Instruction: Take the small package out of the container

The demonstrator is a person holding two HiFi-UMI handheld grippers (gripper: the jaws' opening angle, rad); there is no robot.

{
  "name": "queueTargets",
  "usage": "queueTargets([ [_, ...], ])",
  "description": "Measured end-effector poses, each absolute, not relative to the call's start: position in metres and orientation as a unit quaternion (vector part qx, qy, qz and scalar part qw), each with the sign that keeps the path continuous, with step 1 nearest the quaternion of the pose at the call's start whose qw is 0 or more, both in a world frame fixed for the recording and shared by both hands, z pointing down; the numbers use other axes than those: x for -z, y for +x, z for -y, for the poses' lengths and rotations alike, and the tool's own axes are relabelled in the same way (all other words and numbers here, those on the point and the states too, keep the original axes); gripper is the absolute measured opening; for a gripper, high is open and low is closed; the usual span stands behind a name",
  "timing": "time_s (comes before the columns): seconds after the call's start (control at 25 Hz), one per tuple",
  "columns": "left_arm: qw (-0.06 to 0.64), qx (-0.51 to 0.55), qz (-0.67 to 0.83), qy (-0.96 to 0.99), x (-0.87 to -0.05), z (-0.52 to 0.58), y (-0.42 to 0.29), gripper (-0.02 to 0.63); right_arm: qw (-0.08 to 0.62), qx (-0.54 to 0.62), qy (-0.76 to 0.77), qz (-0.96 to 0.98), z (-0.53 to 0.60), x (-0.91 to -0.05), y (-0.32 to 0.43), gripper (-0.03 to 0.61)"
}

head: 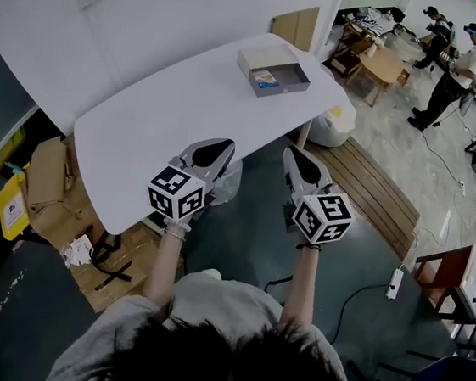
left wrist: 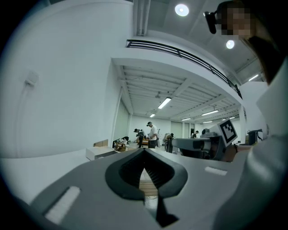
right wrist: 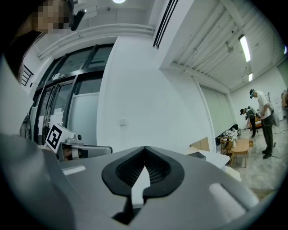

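**Both grippers shut and empty, package in the container**

In the head view the left gripper [head: 222, 147] and the right gripper [head: 297, 155] sit side by side at the centre of the frame, both pointing level toward the white table [head: 161, 117]. In its own view the left gripper [left wrist: 144, 152] has its jaws closed tip to tip with nothing between them. The right gripper [right wrist: 145, 152] is likewise fully closed on nothing. The grey container [head: 274, 70] stands on the table in the upper middle of the frame, well apart from both grippers. The small package [head: 264, 79] lies inside its open compartment. Two people [head: 457, 69] stand at upper right.
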State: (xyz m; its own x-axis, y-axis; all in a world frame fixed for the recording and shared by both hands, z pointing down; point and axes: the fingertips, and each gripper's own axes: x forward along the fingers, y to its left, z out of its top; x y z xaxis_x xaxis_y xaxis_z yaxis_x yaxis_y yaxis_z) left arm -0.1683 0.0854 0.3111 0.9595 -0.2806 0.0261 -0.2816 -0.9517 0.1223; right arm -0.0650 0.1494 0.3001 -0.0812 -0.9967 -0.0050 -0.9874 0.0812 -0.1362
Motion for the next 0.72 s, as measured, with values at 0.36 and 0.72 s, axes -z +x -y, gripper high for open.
queueTargets([
  [0.36,0.068,-0.007,0.157,0.985,-0.318,-0.080,-0.148,-0.011,0.054,0.054,-0.671,-0.738,-0.139,-0.305,-0.043,0.012],
  [0.72,0.073,0.003,0.153,0.985,-0.319,-0.039,-0.114,-0.011,0.050,0.051,-0.666,-0.742,-0.100,-0.306,-0.017,0.012],
])
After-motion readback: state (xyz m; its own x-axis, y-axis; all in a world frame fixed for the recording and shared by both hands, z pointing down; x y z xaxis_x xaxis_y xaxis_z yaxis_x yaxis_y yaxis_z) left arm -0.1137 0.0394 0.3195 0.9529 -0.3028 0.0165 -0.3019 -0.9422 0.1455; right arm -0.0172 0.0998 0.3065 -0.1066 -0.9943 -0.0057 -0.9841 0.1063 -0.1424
